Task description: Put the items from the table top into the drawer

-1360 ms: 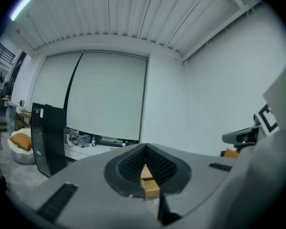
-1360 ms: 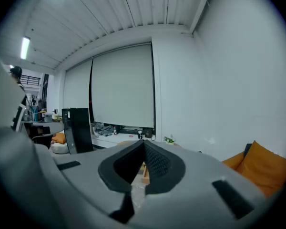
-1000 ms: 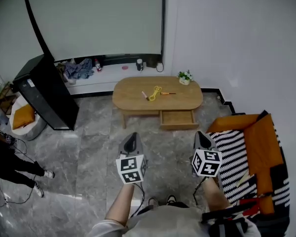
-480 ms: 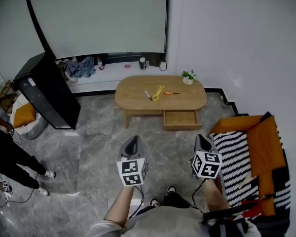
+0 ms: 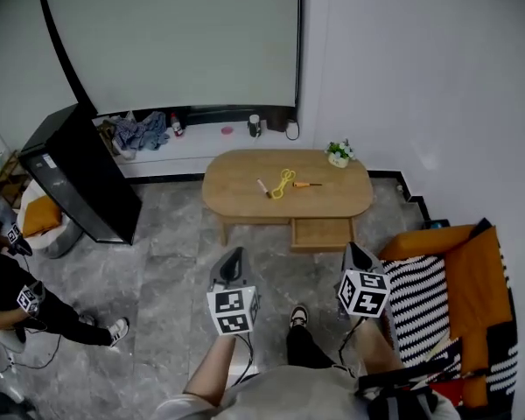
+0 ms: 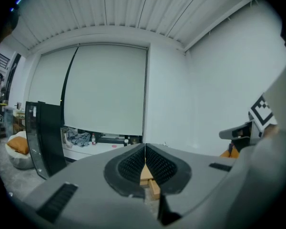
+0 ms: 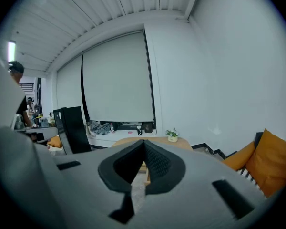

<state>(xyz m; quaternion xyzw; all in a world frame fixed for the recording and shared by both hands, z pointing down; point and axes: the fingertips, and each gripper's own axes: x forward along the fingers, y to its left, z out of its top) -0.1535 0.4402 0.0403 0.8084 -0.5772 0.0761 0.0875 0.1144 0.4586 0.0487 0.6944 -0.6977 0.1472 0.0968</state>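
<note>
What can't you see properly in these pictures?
Head view: the yellow thing, pale stick and orange stick on the table are too small to name.
Head view: the back of the drawer is hidden under the tabletop.
Left gripper view: shut jaws hide nearly all the table.
Right gripper view: shut jaws hide the table's items.

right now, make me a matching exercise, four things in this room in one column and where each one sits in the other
Things:
1. yellow coiled cord
2. small green potted plant
3. wooden drawer
4. tall black cabinet

Places:
A. pulled open under the front of the oval wooden table
B. at the right end of the table top
C. on the floor left of the table
D. near the middle of the table top

Pairs: 1-D, 2-B, 3-A, 4-C
</note>
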